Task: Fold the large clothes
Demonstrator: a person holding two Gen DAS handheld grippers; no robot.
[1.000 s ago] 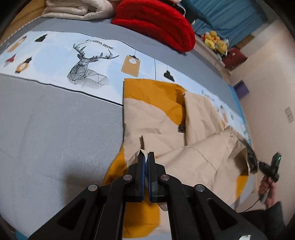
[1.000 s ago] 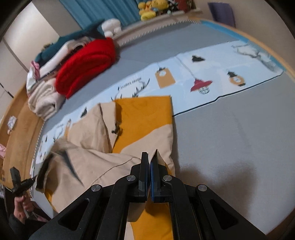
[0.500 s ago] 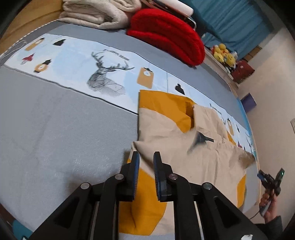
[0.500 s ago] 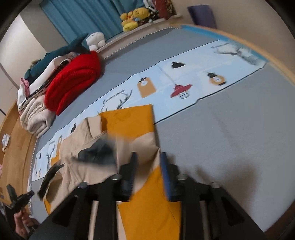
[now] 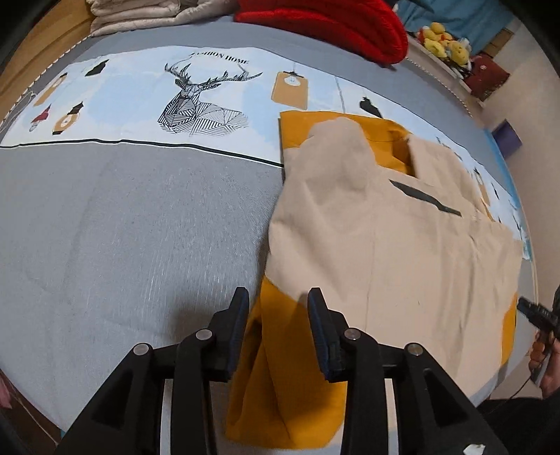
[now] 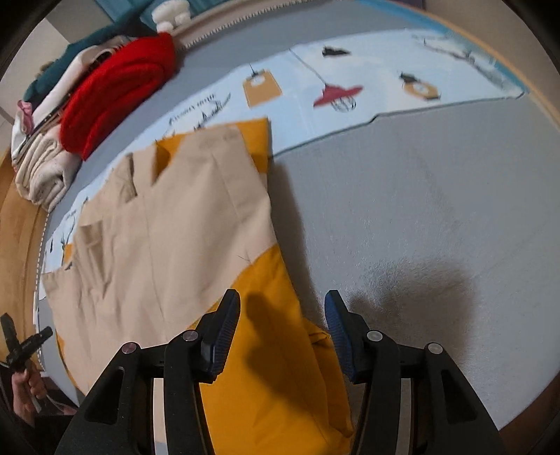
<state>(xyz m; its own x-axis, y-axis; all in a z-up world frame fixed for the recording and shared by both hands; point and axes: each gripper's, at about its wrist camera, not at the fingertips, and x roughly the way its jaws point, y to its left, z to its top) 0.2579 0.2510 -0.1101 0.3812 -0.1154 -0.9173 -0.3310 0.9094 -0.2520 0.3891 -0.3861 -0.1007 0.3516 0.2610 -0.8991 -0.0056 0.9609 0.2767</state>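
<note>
A large beige and mustard-yellow garment lies spread on the grey bed; it also shows in the right wrist view. The beige part is folded over the yellow part, with yellow showing at the near and far ends. My left gripper is open and empty, just above the garment's near left yellow corner. My right gripper is open and empty, above the near yellow corner at the garment's right edge. Each gripper shows small at the edge of the other's view.
The grey bed cover has a light-blue printed strip with a deer. A red blanket and folded cream bedding lie at the far side. Yellow plush toys sit on a ledge. The bed edge runs near both grippers.
Both grippers were shut on the garment's beige edge and have opened and let it go. The beige layer now lies flat over the yellow part, and both grippers have drawn back slightly.
</note>
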